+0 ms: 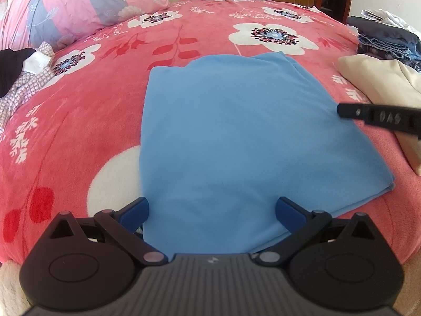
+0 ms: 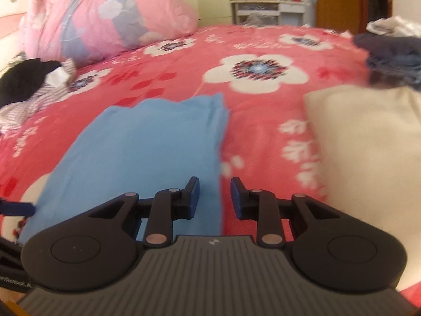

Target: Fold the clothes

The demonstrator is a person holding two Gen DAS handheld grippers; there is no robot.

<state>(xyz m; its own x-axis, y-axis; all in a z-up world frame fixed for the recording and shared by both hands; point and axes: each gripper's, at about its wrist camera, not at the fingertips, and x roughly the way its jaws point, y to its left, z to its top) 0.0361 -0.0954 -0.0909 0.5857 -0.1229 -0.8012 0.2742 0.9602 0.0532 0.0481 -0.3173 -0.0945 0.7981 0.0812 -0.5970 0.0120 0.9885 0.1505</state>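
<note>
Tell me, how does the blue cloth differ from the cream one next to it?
The blue cloth lies in the middle of the bed, between the grippers; the cream cloth sits off to its right. The blue cloth lies thin and flat, the cream cloth looks thicker. Both are plain, folded, and rest on the flowered bedspread.

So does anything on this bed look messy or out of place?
The blue cloth lies folded flat, and the beige garment looks tidy. Only the heap of black and patterned clothes at the left edge is crumpled, not yet folded.
</note>
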